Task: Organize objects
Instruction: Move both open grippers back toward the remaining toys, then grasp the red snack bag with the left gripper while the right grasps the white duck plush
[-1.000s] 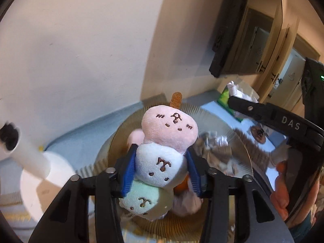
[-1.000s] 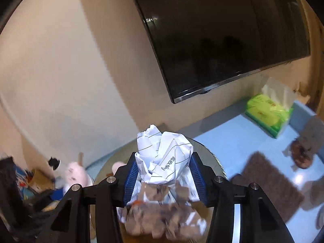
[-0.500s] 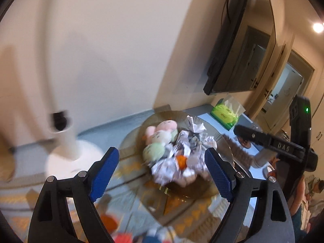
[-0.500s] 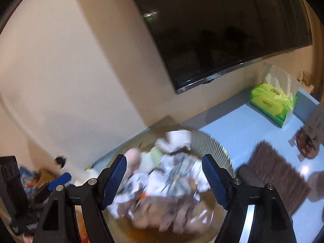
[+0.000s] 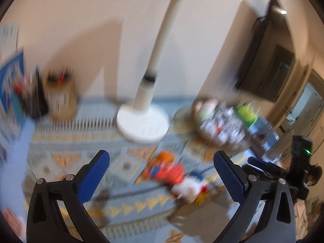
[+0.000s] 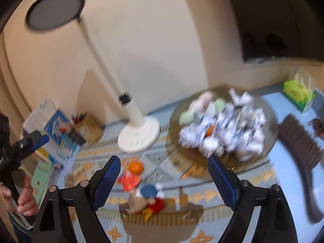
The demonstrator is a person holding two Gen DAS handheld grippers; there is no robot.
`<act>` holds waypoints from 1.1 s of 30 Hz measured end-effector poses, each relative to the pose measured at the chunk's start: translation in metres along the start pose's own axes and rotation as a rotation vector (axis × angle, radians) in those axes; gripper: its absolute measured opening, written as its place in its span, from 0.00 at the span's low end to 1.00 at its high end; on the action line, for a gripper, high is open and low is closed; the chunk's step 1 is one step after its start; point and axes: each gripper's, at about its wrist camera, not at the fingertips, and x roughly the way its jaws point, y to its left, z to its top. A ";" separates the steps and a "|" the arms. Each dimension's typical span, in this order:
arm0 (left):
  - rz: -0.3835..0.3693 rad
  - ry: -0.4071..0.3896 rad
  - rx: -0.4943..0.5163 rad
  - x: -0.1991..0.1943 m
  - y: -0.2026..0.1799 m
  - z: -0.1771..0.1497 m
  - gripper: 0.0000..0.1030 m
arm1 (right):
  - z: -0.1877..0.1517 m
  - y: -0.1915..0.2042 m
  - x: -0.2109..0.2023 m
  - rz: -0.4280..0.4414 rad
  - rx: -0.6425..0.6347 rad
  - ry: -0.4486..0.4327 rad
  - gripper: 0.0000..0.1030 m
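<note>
Both views are motion-blurred. My left gripper hangs over the patterned rug, its jaws opening wide with nothing between the pads. My right gripper is also opening and holds nothing. On the rug below lie an orange ball, a red-orange toy and a duck plush with a blue cap. The round tray behind and to the right holds crumpled paper balls and the pink, white and green plush.
A white floor-lamp base stands left of the tray. Books and boxes and a pen holder sit at the far left. A green tissue pack and a brown mat lie right. A hand holds the other gripper.
The left gripper let go of the plush and the right let go of the paper ball, both now in the tray. Both grippers opened and pulled back and leftward over the rug.
</note>
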 end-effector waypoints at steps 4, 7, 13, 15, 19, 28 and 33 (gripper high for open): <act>-0.029 0.131 -0.100 0.053 0.028 -0.042 0.99 | -0.052 0.011 0.042 0.000 -0.052 0.120 0.85; -0.074 0.188 -0.145 0.080 0.036 -0.058 0.99 | -0.076 0.018 0.063 -0.009 -0.063 0.209 0.85; -0.032 0.185 -0.095 0.092 0.028 -0.065 0.98 | -0.080 0.042 0.074 -0.040 -0.149 0.216 0.84; -0.025 0.186 -0.080 0.093 0.025 -0.065 0.98 | -0.082 0.057 0.086 -0.082 -0.206 0.240 0.84; -0.021 0.193 -0.063 0.093 0.023 -0.065 0.98 | -0.081 0.072 0.112 -0.229 -0.321 0.255 0.76; -0.037 0.215 0.020 0.113 -0.008 -0.054 0.98 | -0.051 -0.030 0.058 -0.335 0.012 0.179 0.65; -0.007 0.233 0.081 0.139 -0.024 -0.043 0.78 | -0.051 -0.029 0.062 -0.124 0.092 0.203 0.65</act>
